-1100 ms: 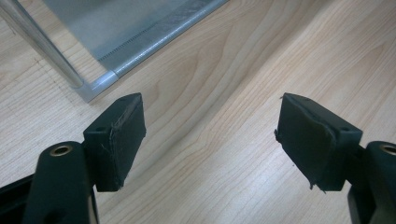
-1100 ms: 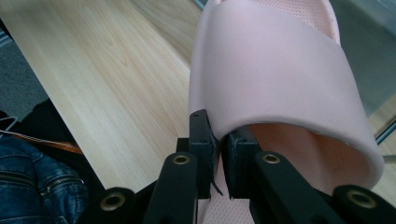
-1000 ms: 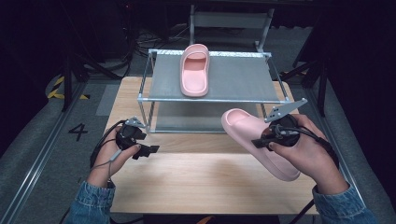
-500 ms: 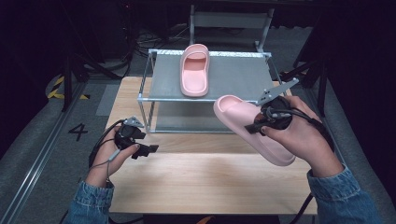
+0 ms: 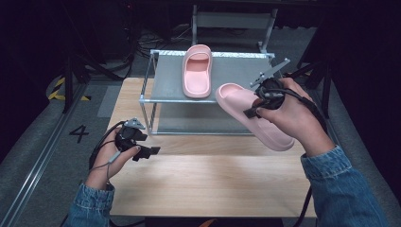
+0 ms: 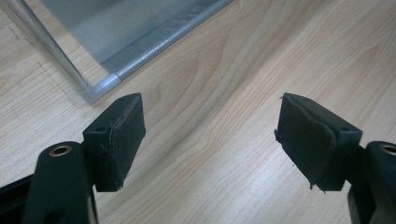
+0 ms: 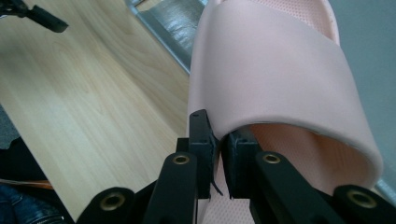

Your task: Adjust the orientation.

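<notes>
Dark surroundings frame a pale wooden table (image 5: 208, 184) bearing a two-tier metal rack with a grey top shelf (image 5: 231, 80). From the high view we see one pink foam slide sandal (image 5: 197, 71) lying flat on the left half of that shelf, toe toward us. We hold its mate, a second pink foam slide sandal (image 5: 250, 116), in the air over the rack's front right corner with the right gripper (image 5: 255, 109); the sandal slants down toward the table. The left gripper (image 5: 142, 150) rests low over the table's left side, well apart from both sandals.

From the left gripper view, its jaws stand wide apart with nothing between them, bare wood and the rack's corner post (image 6: 51, 51) beyond.

From the right gripper view, the jaws are nearly closed, pinching the side edge of the held sandal's strap (image 7: 275, 74).

The step in hand is, we judge, setting this sandal beside its mate. To do it well, we should level the sole before lowering, clear the front rail, align it parallel to the first, and release only once it rests flat.
</notes>
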Action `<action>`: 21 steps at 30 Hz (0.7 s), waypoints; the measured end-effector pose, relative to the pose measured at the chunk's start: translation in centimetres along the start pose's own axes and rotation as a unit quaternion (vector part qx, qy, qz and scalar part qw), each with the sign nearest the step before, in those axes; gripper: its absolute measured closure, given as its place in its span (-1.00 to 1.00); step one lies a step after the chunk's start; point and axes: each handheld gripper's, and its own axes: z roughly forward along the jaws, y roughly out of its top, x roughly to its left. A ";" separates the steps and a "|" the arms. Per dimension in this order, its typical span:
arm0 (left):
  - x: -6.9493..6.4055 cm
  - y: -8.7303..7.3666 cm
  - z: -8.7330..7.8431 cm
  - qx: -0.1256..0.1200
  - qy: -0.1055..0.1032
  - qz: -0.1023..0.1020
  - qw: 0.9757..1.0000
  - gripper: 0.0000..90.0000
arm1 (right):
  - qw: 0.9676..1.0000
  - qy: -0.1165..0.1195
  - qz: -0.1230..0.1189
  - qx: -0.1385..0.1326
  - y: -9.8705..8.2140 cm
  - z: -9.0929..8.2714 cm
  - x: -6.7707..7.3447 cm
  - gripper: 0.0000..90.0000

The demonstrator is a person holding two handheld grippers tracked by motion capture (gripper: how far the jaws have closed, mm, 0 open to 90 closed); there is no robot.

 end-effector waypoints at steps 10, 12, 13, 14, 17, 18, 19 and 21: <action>0.1 -0.1 0.0 -0.005 -0.009 -0.008 1.000 -0.46 | 1.000 -0.022 0.014 0.017 2.8 1.7 -1.9 0.86; 0.2 -0.1 -0.1 -0.005 -0.008 -0.008 1.000 -0.46 | 0.999 -0.022 0.018 0.019 3.0 1.9 -2.0 0.86; 0.2 -0.1 -0.1 -0.006 -0.009 -0.010 1.000 -0.46 | 0.999 -0.026 0.019 0.022 3.2 2.0 -2.1 0.86; 0.2 -0.1 -0.1 -0.005 -0.009 -0.010 1.000 -0.46 | 0.999 -0.027 0.021 0.024 3.5 2.1 -2.2 0.86; 0.3 -0.1 -0.1 -0.004 -0.010 -0.010 1.000 -0.46 | 0.999 -0.033 0.026 0.030 4.2 2.7 -2.7 0.86; 0.3 -0.1 -0.1 -0.004 -0.010 -0.010 1.000 -0.46 | 0.998 -0.035 0.028 0.031 4.4 2.9 -2.8 0.86; 0.2 -0.1 -0.1 -0.005 -0.010 -0.010 1.000 -0.46 | 0.998 -0.035 0.028 0.031 4.4 2.9 -2.8 0.86; 0.2 -0.1 -0.1 -0.005 -0.010 -0.007 1.000 -0.46 | 0.998 -0.033 0.033 0.032 4.9 3.3 -3.0 0.86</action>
